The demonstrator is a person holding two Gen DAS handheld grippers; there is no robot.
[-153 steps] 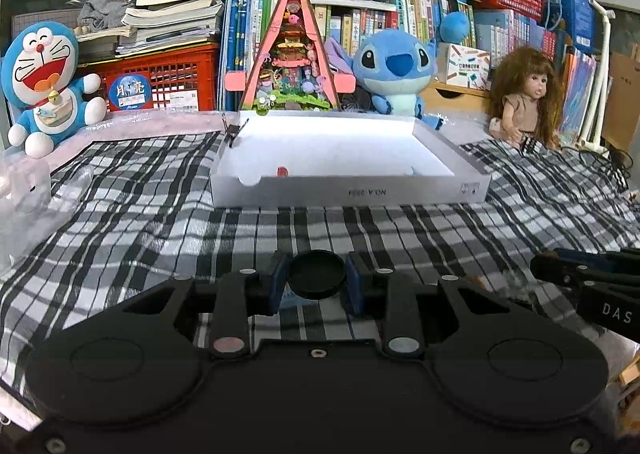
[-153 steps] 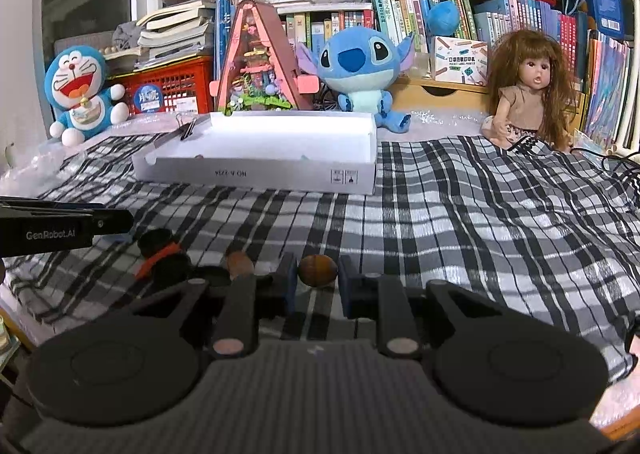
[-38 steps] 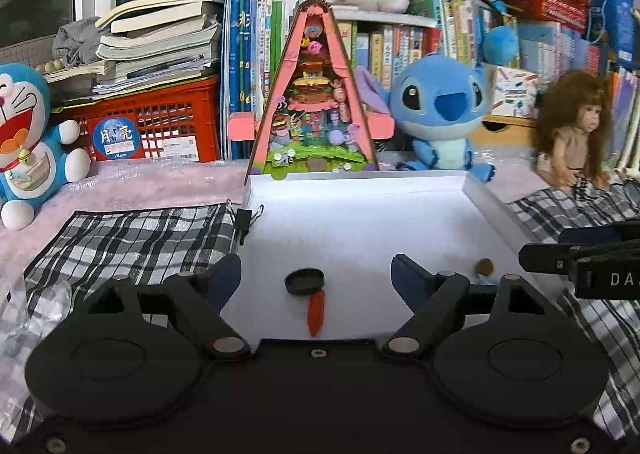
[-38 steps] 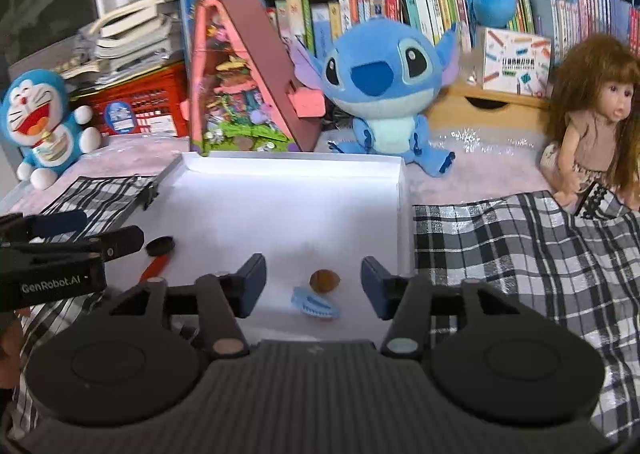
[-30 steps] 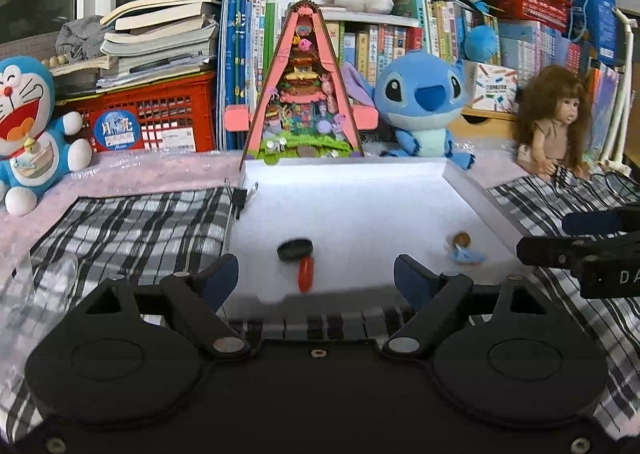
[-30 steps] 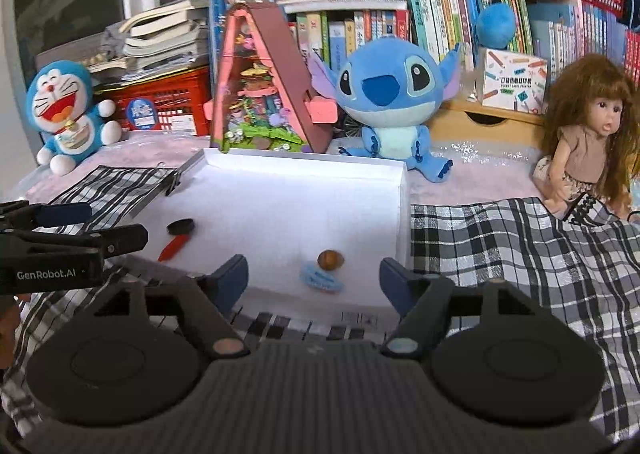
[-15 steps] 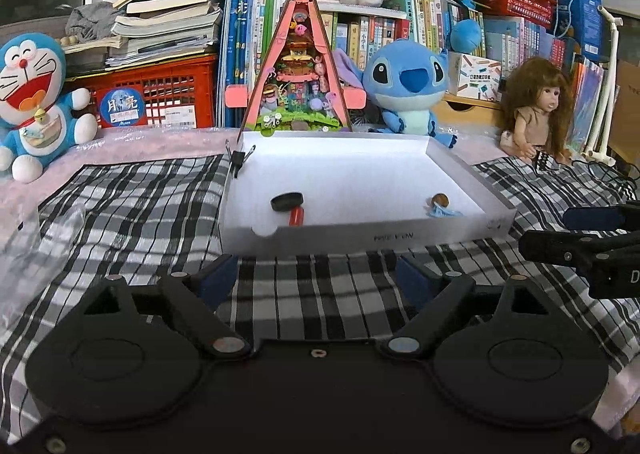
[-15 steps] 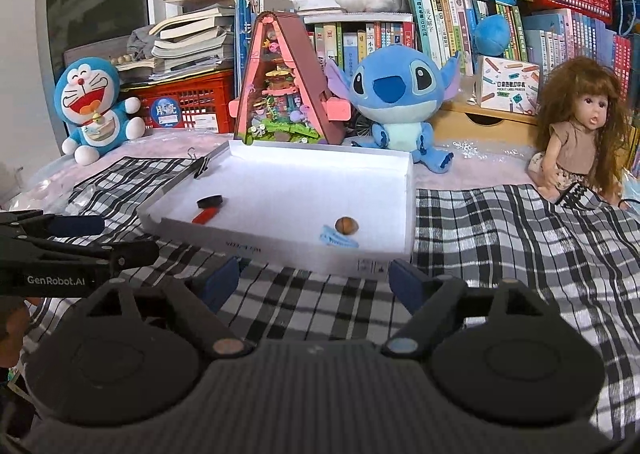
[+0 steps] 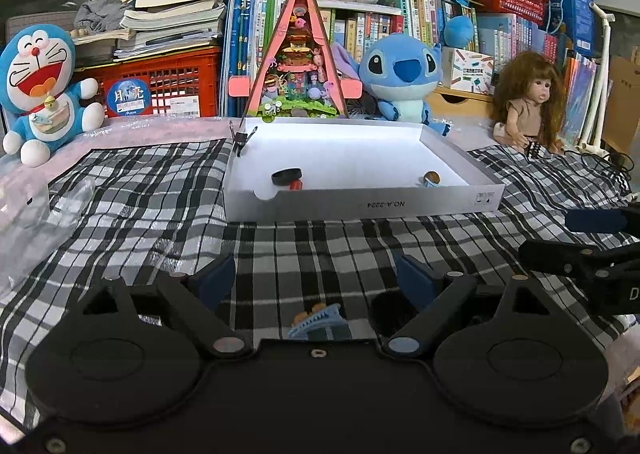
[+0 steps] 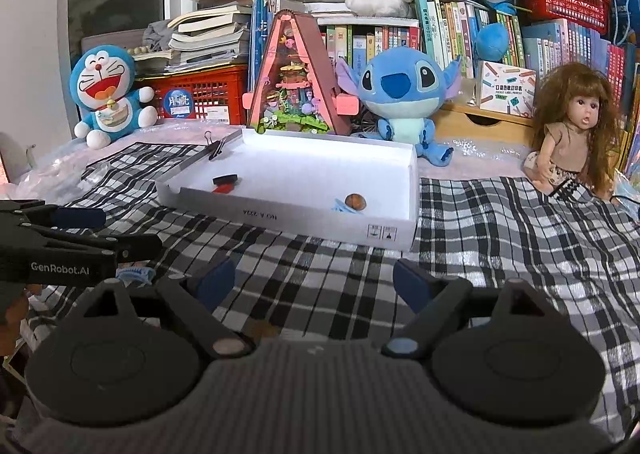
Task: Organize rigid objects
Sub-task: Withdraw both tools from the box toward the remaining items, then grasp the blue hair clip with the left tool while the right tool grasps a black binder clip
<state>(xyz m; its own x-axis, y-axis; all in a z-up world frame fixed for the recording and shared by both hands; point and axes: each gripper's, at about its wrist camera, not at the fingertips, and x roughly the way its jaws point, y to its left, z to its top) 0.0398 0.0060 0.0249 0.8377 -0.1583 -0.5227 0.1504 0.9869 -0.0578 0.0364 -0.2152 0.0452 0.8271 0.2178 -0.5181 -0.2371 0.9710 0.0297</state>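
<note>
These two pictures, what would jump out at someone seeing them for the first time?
Probably the row of toys at the back: a laughing blue cat plush on the left, a big-eared blue plush in the middle and a long-haired doll on the right. In front of them, on a checked cloth, lies a shallow white box holding a few small items.

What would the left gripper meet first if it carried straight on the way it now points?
Probably the small blue comb-like piece on the checked cloth, low between the open fingers of the left gripper. Depth is unclear; the white box lies beyond.
</note>
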